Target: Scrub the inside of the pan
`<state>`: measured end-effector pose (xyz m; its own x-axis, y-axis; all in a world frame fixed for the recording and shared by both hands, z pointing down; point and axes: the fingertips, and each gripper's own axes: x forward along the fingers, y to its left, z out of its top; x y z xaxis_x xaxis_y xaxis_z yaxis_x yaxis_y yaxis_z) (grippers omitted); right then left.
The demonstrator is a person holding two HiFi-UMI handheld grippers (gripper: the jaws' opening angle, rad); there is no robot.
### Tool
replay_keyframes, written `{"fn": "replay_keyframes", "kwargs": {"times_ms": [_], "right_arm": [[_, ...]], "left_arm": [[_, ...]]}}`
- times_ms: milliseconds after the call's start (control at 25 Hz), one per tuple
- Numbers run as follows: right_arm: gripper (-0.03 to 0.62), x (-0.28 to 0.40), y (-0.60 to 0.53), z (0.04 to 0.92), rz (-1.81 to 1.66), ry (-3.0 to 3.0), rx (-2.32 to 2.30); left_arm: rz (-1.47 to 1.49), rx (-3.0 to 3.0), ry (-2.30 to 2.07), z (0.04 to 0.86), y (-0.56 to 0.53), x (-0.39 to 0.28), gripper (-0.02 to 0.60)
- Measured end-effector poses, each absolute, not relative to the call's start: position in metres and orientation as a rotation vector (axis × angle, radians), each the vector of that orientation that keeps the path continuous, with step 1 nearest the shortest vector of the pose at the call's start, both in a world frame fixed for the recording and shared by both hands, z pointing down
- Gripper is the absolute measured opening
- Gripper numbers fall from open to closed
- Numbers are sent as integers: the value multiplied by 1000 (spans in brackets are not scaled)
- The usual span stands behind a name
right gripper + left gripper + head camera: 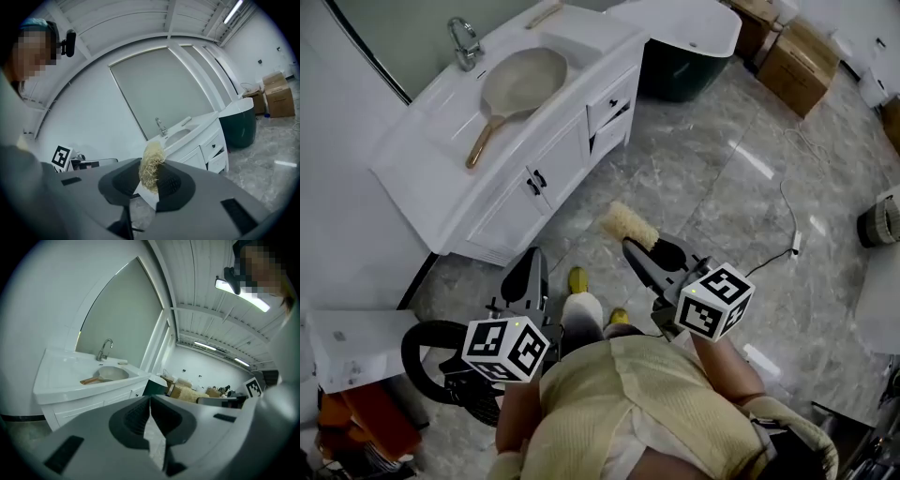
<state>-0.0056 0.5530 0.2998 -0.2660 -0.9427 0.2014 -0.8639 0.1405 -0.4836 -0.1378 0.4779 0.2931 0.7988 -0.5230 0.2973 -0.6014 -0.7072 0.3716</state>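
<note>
A beige pan point(523, 81) with a wooden handle point(482, 142) lies in the sink of the white vanity point(412, 155), far ahead of both grippers. In the left gripper view the pan point(108, 374) shows small, beyond the jaws. My left gripper point(530, 267) hangs over the floor in front of the vanity, and its jaws point(150, 401) are shut with nothing between them. My right gripper point(639, 247) is shut on a pale straw-coloured loofah scrubber point(628, 223), which sticks out past the jaw tips. The scrubber point(151, 167) fills the gap between the right pads.
A chrome faucet point(466, 42) stands behind the sink. A dark green bathtub point(689, 47) and cardboard boxes point(802, 56) sit at the far right. A cable point(792, 225) trails over the marble floor. The person's yellow shoes point(578, 279) are below me.
</note>
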Motion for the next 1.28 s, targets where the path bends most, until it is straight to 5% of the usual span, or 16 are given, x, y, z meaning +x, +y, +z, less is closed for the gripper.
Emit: {"fn": "replay_keyframes", "kwargs": {"times_ms": [1280], "right_arm": [[92, -7, 321, 300, -834, 2321, -1767]], "left_arm": [[363, 2557, -758, 317, 270, -129, 57]]}}
